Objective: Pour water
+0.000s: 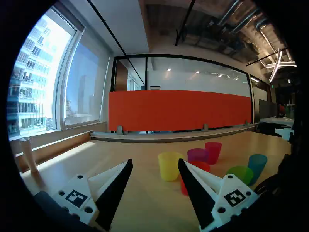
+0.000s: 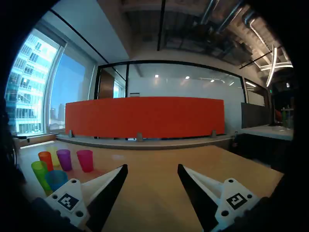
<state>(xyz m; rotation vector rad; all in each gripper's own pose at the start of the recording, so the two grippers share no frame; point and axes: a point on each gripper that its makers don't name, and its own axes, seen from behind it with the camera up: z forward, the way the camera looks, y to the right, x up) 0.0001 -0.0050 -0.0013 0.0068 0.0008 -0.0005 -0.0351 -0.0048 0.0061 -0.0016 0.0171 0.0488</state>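
Orange divider edges the table; left claw, right claw released; perhaps six cups.

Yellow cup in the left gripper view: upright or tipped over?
Upright. The yellow cup stands on its base on the table, rim level and mouth facing up. Whether it holds water cannot be told.

Low views across table, cups shared.
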